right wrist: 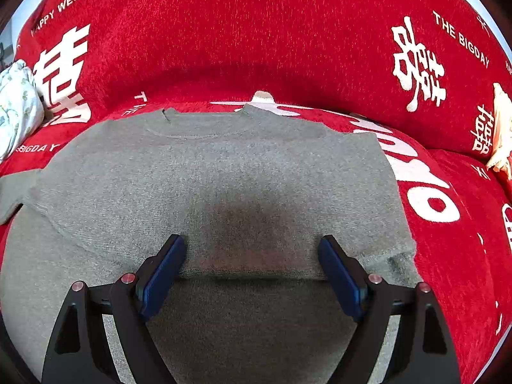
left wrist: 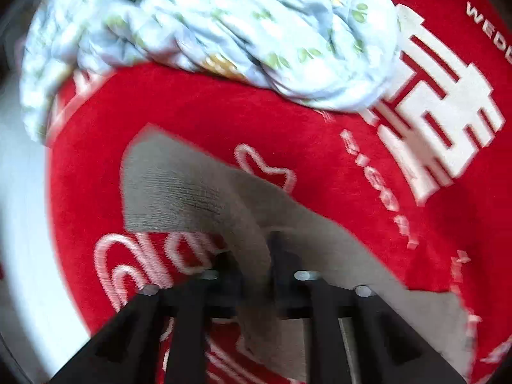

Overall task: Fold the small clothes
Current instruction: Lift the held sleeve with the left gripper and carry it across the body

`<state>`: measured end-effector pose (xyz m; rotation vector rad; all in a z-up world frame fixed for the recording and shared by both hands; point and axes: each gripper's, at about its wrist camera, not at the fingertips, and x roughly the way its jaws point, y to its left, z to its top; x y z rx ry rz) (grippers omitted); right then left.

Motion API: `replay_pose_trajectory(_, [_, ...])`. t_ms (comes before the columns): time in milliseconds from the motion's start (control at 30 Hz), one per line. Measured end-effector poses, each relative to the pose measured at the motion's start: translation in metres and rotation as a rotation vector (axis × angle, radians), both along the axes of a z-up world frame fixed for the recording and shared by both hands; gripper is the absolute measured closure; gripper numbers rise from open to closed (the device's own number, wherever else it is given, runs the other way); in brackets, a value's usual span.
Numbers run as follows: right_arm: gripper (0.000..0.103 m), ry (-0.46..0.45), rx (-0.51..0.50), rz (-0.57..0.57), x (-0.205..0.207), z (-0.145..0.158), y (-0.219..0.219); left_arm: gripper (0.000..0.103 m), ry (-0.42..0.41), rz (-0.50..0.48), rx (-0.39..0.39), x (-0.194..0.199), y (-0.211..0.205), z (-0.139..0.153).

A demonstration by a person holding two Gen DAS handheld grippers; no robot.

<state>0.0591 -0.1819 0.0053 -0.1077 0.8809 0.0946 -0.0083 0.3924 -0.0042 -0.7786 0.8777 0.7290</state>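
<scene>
The fingers of the left gripper are clamped on a sleeve of the grey sweater, which is spread on the red sofa cover. The right gripper is held apart at six o'clock over the hem. The sleeve is best carried inward flat, kept taut.

one grey sweater, one pale blue floral garment, one cream cloth, one red sofa cover, two grippers
</scene>
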Motion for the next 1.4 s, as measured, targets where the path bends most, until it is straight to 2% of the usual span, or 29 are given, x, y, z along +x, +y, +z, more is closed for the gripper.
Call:
replay_pose_trajectory(100, [0.015, 0.000, -0.002, -0.003, 0.000, 0.000, 0.000, 0.091, -0.013, 0.023, 0.004, -0.007, 0.001, 0.005])
replay_pose_trajectory(200, [0.015, 0.000, -0.002, -0.003, 0.000, 0.000, 0.000, 0.091, 0.015, 0.029, 0.088, -0.009, -0.009, 0.019])
replay_pose_trajectory(300, [0.015, 0.000, -0.001, -0.002, 0.000, 0.000, 0.000, 0.091, 0.030, -0.026, 0.179, 0.003, -0.035, 0.038])
replay_pose_trajectory(367, [0.015, 0.000, 0.001, -0.001, 0.000, 0.000, -0.001, 0.091, 0.027, -0.076, 0.213, 0.014, -0.055, 0.048])
replay_pose_trajectory(600, [0.015, 0.000, 0.012, -0.001, 0.001, -0.001, -0.002, 0.091, 0.010, -0.187, 0.209, 0.041, -0.098, 0.068])
replay_pose_trajectory(900, [0.015, -0.003, 0.024, -0.001, 0.000, -0.002, -0.003, 0.091, 0.038, -0.275, 0.206, 0.059, -0.138, 0.068])
replay_pose_trajectory(1400, [0.015, -0.007, 0.049, 0.002, 0.000, -0.002, -0.006, 0.091, 0.069, -0.462, 0.228, 0.089, -0.229, 0.071])
